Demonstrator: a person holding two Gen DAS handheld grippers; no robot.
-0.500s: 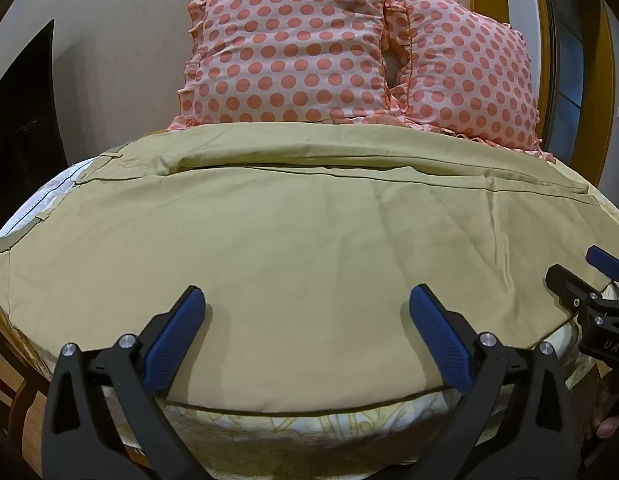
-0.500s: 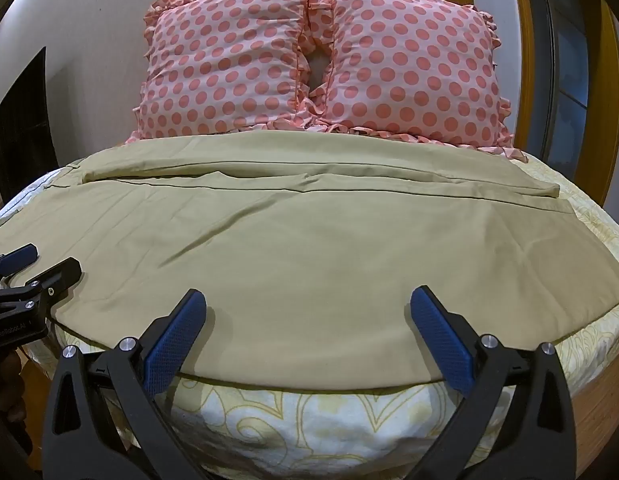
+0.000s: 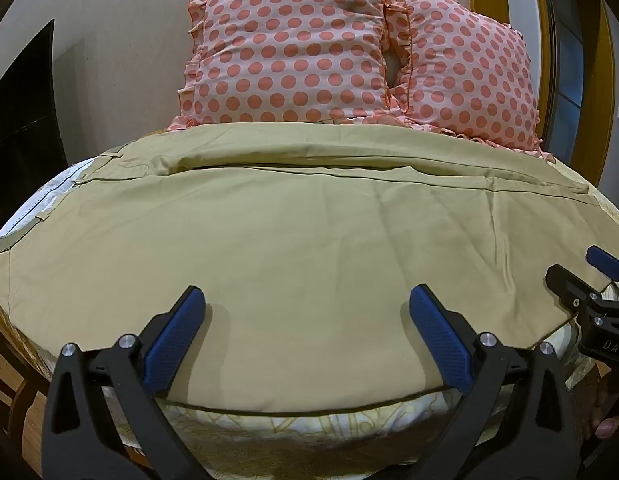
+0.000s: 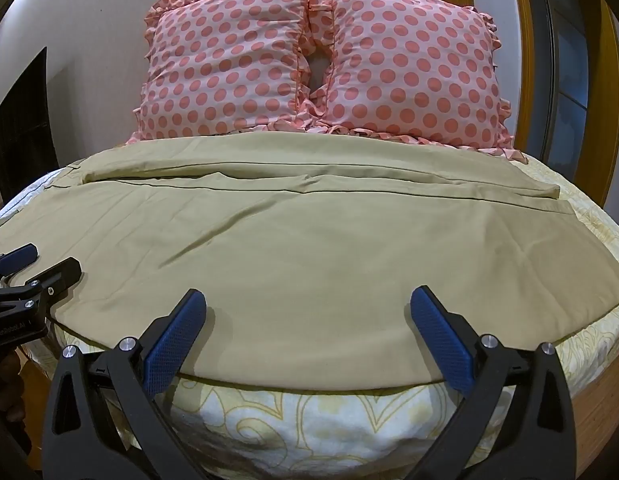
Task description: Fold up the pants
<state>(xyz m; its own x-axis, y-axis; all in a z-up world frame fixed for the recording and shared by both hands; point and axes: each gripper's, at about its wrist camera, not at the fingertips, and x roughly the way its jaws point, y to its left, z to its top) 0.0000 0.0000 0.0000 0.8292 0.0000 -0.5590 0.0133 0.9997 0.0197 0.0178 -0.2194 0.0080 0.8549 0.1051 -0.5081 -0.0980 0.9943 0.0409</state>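
Observation:
Khaki pants (image 3: 293,240) lie spread flat across the bed, waistband at the left, leg ends at the right; they also fill the right wrist view (image 4: 309,248). One leg lies along the far side by the pillows. My left gripper (image 3: 307,304) is open, empty, over the near edge of the pants. My right gripper (image 4: 309,306) is open, empty, over the near edge further right. Each gripper shows in the other's view: the right one (image 3: 577,268) at the right edge, the left one (image 4: 41,264) at the left edge.
Two pink polka-dot pillows (image 4: 317,60) lean on the wall behind the pants. A yellow-patterned bedsheet (image 4: 309,420) hangs over the bed's front edge. A dark panel (image 3: 21,120) stands at the left, a wooden door frame (image 4: 529,60) at the right.

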